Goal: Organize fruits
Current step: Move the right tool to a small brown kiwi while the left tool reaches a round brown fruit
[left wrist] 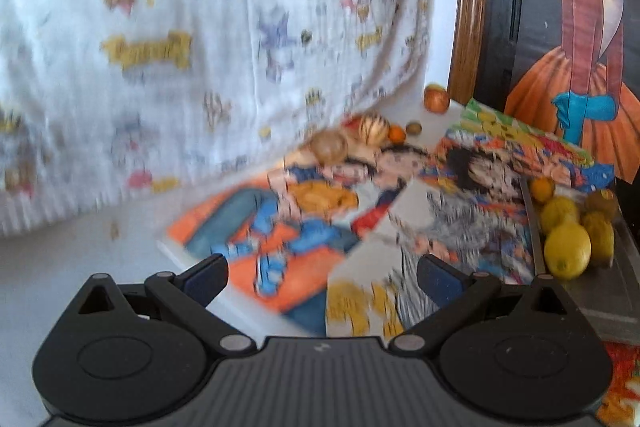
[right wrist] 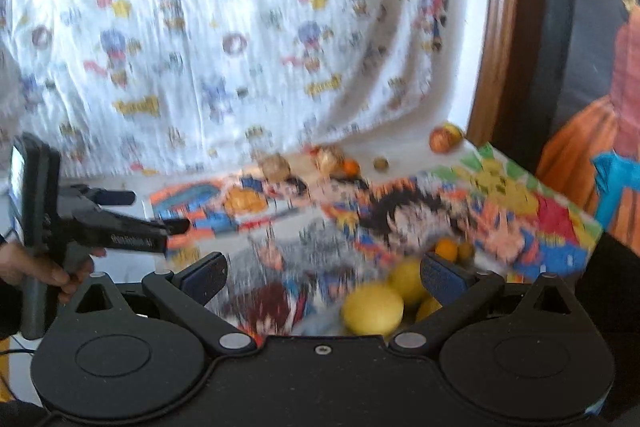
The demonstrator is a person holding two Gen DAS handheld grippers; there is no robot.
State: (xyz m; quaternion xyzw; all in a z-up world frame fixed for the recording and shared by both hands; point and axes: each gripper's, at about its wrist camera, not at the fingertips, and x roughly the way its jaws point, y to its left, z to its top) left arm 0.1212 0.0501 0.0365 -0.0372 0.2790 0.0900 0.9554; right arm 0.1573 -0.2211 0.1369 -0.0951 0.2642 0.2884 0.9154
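Right wrist view: right gripper [right wrist: 322,277] spread wide, empty, hovering over lemons [right wrist: 373,309] heaped at near right edge of cartoon-print board [right wrist: 500,211]. Left gripper [left wrist: 322,277] likewise spread, nothing between fingers, aimed at board middle. Loose fruit along cloth backdrop [left wrist: 200,47]: apple [left wrist: 436,98] in corner, small orange [left wrist: 397,133], kiwi-like piece [left wrist: 414,127], pale round fruits [left wrist: 330,145]. Frames blurred. Advice: slow down, centre fingers on front lemon, close gently across widest part; round skin may roll.

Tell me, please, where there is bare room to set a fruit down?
Free: the white strip between the comic mat and cloth, and the patch between kiwi and apple. Crowded: the lemons at the mat's right edge.
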